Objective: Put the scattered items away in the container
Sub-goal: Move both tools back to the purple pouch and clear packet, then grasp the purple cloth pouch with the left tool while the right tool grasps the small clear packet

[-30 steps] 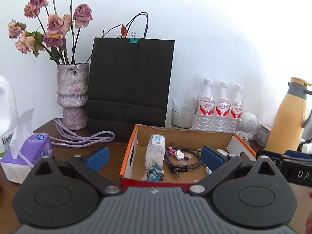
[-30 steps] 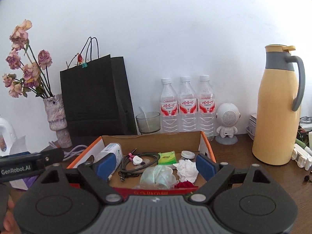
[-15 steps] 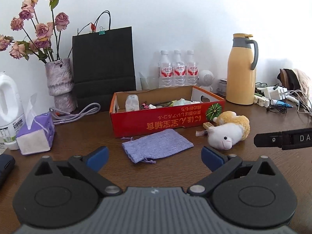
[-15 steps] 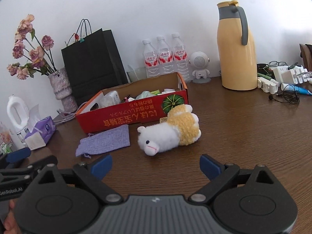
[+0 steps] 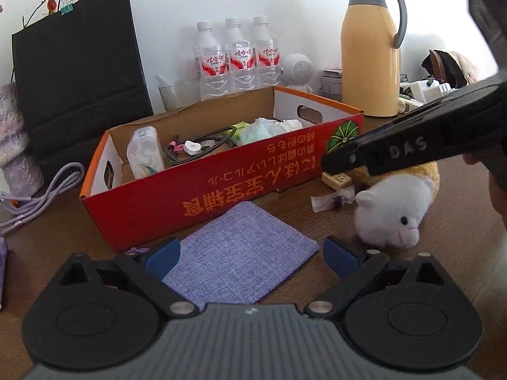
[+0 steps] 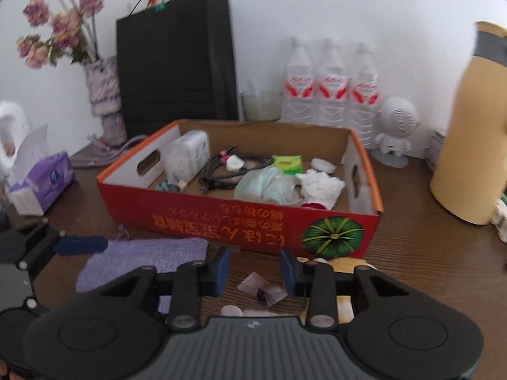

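Observation:
The red cardboard box (image 5: 202, 196) (image 6: 221, 218) holds a cable, tissue packs, crumpled tissues and small items. A purple cloth pouch (image 5: 240, 256) (image 6: 149, 259) lies flat in front of it. My left gripper (image 5: 252, 255) is open, its pads low on either side of the pouch. A white and yellow plush sheep (image 5: 393, 205) lies right of the pouch, beside a wrapped candy (image 5: 332, 201) (image 6: 266, 291) and a small tile (image 5: 337, 179). My right gripper (image 6: 255, 270) is partly open, just above the candy, with nothing between its pads.
A black paper bag (image 5: 79, 72), three water bottles (image 5: 237, 53), a white round speaker (image 5: 298, 69) and a yellow thermos (image 5: 369, 53) stand behind the box. A flower vase (image 6: 104, 101) and a purple tissue pack (image 6: 41, 183) are at the left.
Both grippers have come forward and down from a far view of the table. The left now straddles the pouch. The right has narrowed its jaws over the candy by the sheep.

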{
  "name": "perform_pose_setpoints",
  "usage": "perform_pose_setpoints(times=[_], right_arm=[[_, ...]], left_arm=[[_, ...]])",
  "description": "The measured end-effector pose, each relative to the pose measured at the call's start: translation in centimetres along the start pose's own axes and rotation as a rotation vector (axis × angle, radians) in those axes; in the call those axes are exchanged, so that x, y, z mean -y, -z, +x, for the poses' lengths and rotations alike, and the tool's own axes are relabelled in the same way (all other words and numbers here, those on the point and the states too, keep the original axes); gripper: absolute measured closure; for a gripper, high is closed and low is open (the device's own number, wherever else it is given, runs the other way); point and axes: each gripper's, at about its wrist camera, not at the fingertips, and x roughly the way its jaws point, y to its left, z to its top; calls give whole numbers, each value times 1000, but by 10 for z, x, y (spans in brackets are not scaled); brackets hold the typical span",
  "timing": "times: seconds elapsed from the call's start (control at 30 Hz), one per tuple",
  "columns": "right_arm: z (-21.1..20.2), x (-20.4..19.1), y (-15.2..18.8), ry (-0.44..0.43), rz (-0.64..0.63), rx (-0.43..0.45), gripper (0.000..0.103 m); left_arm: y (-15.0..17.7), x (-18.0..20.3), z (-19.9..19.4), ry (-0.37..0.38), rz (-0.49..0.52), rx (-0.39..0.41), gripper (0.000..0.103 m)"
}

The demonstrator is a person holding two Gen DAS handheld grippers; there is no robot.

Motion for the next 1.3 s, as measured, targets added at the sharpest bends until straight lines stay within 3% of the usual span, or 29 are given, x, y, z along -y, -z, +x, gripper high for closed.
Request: perform_pose_setpoints(times=[0.03, 0.2, 0.27, 0.4, 0.5, 0.57, 0.6, 0.67, 0.77, 0.8, 1.0, 1.3], right_arm=[[11, -1, -2, -20, -57, -39, 79], [36, -4, -3, -78, -246, -207, 79], [42, -7, -2, -45, -295, -240, 79], [42, -2, -1, -60, -293, -259, 79], [38, 5, -1, -45, -263, -281, 78], [34, 9, 2, -31, -237, -283, 77], [32, 12, 3, -36, -217, -280, 76], [30, 18, 7, -55, -172, -263, 76], [30, 16, 10, -59, -170, -236, 80], [31, 15, 10, -72, -165, -235, 87], [21, 2, 16, -36, -150, -173, 88], [-55, -44, 33, -60, -18, 132, 88]], left_arm=[[1, -2, 2, 0, -2, 3, 6], [7, -12, 11, 59, -21, -52, 11], [9, -15, 15, 87, -30, -75, 11], [11, -18, 22, 110, -41, -101, 12], [10, -21, 22, 106, -57, -93, 27], [8, -22, 20, 95, -62, -87, 51], [8, -23, 19, 89, -65, -85, 57], [6, -22, 18, 79, -62, -87, 83], [7, -22, 15, 66, -91, -89, 99], [8, -24, 10, 58, -122, -86, 100], [8, -19, -45, -31, -216, 29, 100], [13, 0, -122, -160, -361, 184, 100]])
